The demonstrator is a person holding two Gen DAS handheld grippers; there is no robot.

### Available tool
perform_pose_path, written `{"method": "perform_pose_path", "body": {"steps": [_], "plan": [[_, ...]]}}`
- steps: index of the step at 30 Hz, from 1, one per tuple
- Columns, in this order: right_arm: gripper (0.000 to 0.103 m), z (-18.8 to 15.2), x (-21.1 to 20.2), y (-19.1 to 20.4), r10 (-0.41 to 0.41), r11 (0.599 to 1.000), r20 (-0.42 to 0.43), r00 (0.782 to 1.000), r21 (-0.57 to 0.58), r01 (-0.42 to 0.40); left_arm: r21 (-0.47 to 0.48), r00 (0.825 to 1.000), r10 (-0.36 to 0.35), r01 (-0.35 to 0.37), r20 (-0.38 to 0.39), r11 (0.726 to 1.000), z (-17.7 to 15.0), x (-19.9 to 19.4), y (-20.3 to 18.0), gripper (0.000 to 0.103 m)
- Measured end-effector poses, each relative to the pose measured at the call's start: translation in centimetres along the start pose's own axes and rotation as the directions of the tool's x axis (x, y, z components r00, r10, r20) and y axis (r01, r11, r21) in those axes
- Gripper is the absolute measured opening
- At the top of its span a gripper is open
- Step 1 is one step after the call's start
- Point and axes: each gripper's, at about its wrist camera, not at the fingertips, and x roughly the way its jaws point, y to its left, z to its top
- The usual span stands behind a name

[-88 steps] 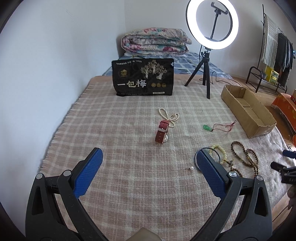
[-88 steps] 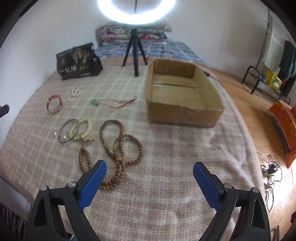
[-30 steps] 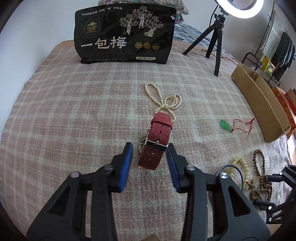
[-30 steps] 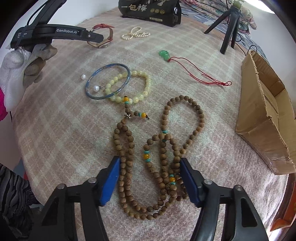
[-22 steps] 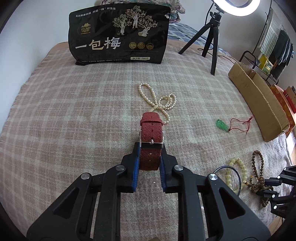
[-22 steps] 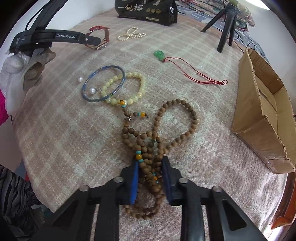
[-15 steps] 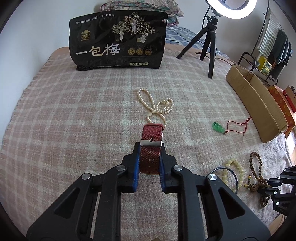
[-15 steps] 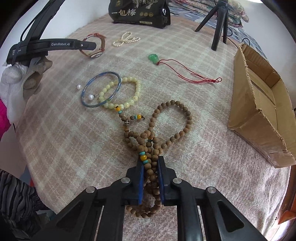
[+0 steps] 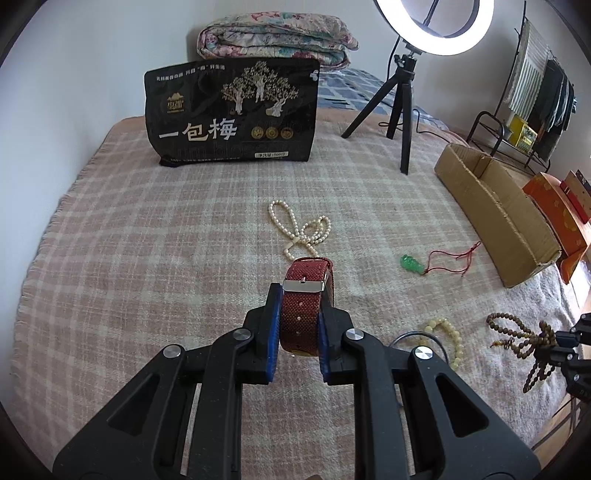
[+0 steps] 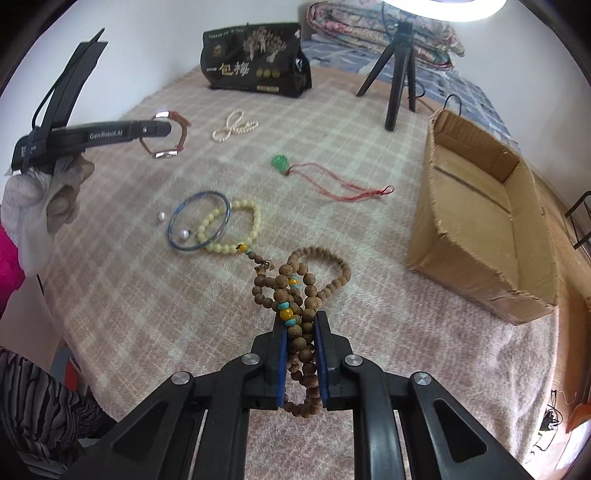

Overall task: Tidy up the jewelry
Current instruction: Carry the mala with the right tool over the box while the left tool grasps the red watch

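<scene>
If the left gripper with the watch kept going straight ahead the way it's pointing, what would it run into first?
Most likely the pearl necklace, lying on the blanket just beyond the red watch held in the left gripper. The gripper looks raised, so it might pass over and reach the black bag instead.

Woven red cloth watch strap (image 9: 303, 295), polished metal buckle; matt wooden bead necklace (image 10: 301, 295); rough corrugated cardboard box (image 10: 480, 236); coarse plaid blanket (image 9: 147, 258).

Between my left claw's (image 9: 297, 317) pads the lower end of the red watch strap (image 9: 303, 306) is hidden, and so is its face. My right claw (image 10: 301, 341) covers the middle of the wooden bead necklace (image 10: 303, 291). Beyond it, the ring light (image 10: 443, 5) is cut off by the top edge.
</scene>
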Motion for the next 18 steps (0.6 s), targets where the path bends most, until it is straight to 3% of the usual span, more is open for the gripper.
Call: {"method": "perform_pose_path", "body": {"steps": [18], "plan": [[0.011, 0.3, -7.0, -2.6, -0.063, 0.996, 0.154, 0.986, 0.076, 0.052, 0.091, 0.992, -0.096, 0.088, 0.085, 0.992, 1.6, -5.9, -6.1, 0.015]]}}
